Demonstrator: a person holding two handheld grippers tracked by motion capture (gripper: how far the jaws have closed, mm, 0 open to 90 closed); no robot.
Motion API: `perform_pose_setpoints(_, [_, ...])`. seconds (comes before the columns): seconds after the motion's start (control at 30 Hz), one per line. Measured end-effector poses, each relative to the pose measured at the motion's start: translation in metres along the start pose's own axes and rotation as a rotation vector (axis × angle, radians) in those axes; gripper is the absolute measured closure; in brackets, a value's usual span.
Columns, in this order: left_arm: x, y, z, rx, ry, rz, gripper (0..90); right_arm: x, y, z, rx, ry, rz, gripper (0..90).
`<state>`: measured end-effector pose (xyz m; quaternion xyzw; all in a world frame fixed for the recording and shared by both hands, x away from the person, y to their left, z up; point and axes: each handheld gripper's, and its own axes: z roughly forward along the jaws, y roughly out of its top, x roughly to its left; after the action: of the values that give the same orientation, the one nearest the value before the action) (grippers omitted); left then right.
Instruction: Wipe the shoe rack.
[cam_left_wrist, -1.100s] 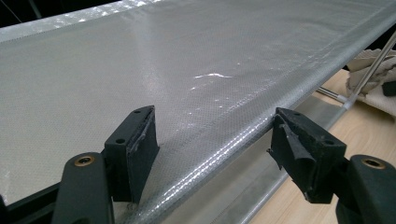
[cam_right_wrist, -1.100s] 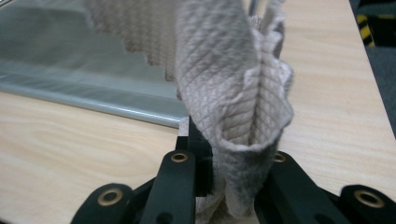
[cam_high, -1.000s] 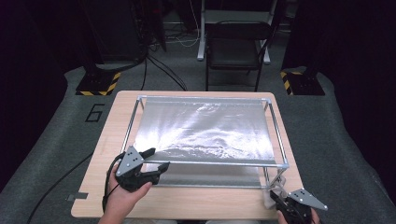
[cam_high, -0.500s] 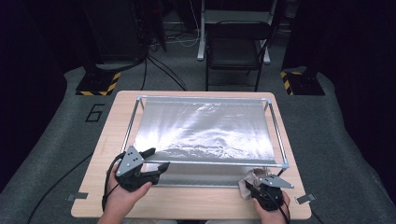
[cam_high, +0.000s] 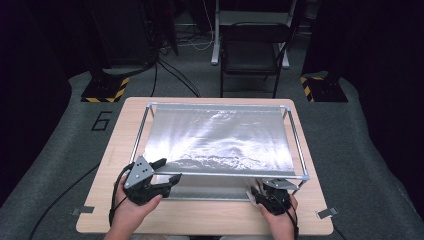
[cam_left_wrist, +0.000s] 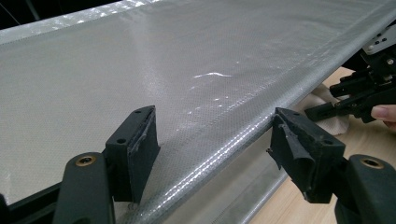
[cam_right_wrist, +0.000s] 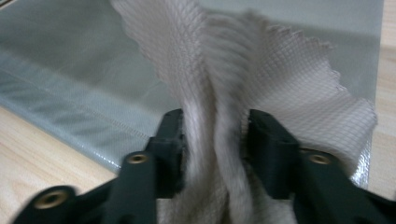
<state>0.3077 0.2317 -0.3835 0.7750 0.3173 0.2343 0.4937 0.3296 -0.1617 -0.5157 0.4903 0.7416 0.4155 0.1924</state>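
From my station, the cloth (cam_right_wrist: 219, 93) in the right gripper view is blurred along its upper folds and runs off the bottom edge, so I cannot make out its full extent; in the high view it shows as a small pale scrap at lower right, mostly covered by the right gripper (cam_high: 263, 192). In the left gripper view, the silver sheet (cam_left_wrist: 140, 74) is cut off at the top and left edges. The left gripper (cam_left_wrist: 212, 149) has its lower body cropped by the bottom edge there.
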Motion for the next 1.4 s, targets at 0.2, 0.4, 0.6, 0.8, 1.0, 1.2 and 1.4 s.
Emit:
perform_pose_setpoints(0.2, [0.000, 0.000, 0.000, 0.001, 0.001, -0.001, 32.1, 0.004, 0.001, -0.006, -0.046, -0.017, 0.015, 56.1])
perform_pose_setpoints(0.4, [0.000, 0.000, 0.000, 0.002, 0.000, -0.002, 32.1, -0.001, -0.003, -0.001, 0.002, -0.044, -0.011, 74.2])
perform_pose_setpoints(0.6, [0.000, 0.001, 0.001, -0.001, 0.003, -0.005, 32.1, -0.006, -0.006, -0.001, 0.039, -0.083, 0.039, 75.3])
perform_pose_setpoints(0.8, [0.000, 0.001, 0.000, 0.002, 0.000, -0.005, 32.1, -0.010, -0.009, -0.002, 0.028, -0.123, 0.050, 64.8])
perform_pose_setpoints(1.0, [0.000, 0.001, 0.000, 0.004, 0.000, -0.004, 32.0, -0.006, -0.009, -0.001, 0.035, -0.119, -0.004, 57.2])
perform_pose_setpoints(1.2, [0.000, 0.001, 0.000, 0.004, 0.000, -0.004, 32.0, -0.006, -0.009, -0.005, -0.015, -0.084, 0.031, 65.8])
perform_pose_setpoints(1.4, [0.000, 0.001, 0.000, 0.004, -0.001, -0.004, 32.0, -0.004, -0.008, -0.010, -0.046, -0.086, 0.052, 56.9])
